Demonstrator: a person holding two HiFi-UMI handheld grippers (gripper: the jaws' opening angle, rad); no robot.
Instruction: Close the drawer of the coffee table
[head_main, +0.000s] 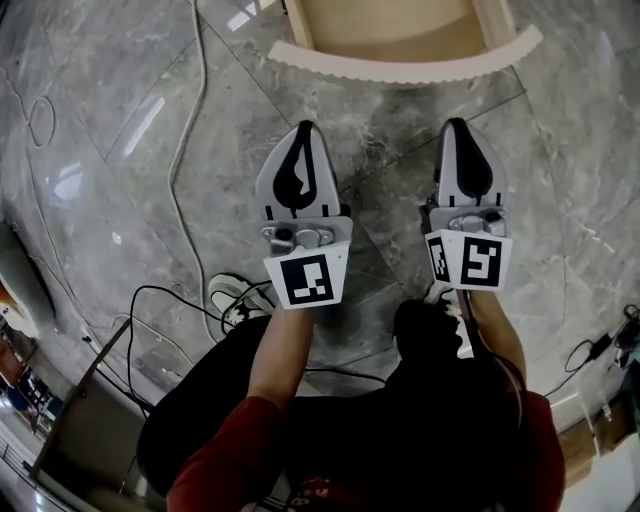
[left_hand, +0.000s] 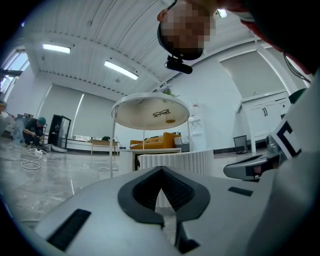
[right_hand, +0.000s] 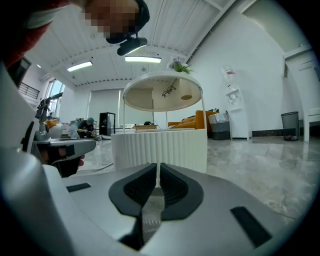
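Observation:
The coffee table's drawer (head_main: 405, 68) stands pulled out at the top of the head view, showing a curved white fluted front and a wooden inside (head_main: 390, 25). Both grippers hover low over the marble floor, short of that front and apart from it. My left gripper (head_main: 303, 128) is shut with nothing between its fingertips, and my right gripper (head_main: 457, 124) is shut and empty too. In the left gripper view the fluted front (left_hand: 176, 161) lies ahead of the left gripper (left_hand: 161, 170), under the round table top (left_hand: 150, 111). In the right gripper view the front (right_hand: 159, 148) fills the middle, just beyond the right gripper (right_hand: 158, 168).
Cables (head_main: 180, 200) trail over the grey marble floor at the left, near my shoe (head_main: 232, 296). Far off, a person (left_hand: 34, 131) crouches by a black cabinet. A yellow sofa (left_hand: 152, 140) stands behind the table, and a bin (right_hand: 290, 121) by the right wall.

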